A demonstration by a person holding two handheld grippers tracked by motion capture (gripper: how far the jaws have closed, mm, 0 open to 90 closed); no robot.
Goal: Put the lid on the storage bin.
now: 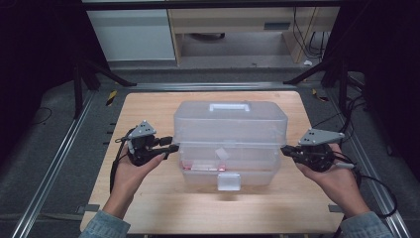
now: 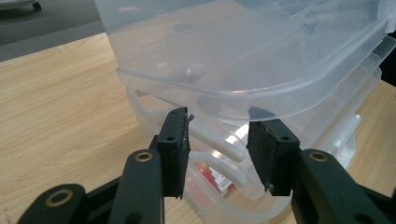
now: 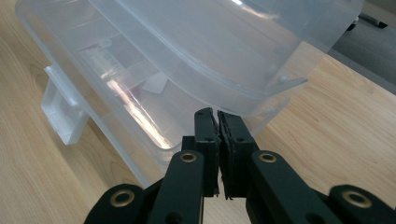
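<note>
A clear plastic storage box (image 1: 228, 168) stands in the middle of the wooden table. Its domed lid (image 1: 230, 119), with a white handle (image 1: 229, 106), sits slightly lifted off the base. The front latch (image 1: 229, 181) hangs down loose. My left gripper (image 1: 173, 144) is open at the box's left end, its jaws straddling the rim of the base (image 2: 219, 154) just under the lid's edge (image 2: 261, 100). My right gripper (image 1: 285, 148) is shut, its tips (image 3: 217, 114) against the box's right end below the lid's rim (image 3: 243, 93). Nothing shows between its pads.
Inside the box lie a red-and-white item (image 2: 212, 175) and a small white slip (image 3: 155, 85). Bare tabletop (image 1: 148, 198) runs in front of and beside the box. Metal rails (image 1: 54, 163) line the table's sides, and a cabinet (image 1: 133, 34) stands beyond.
</note>
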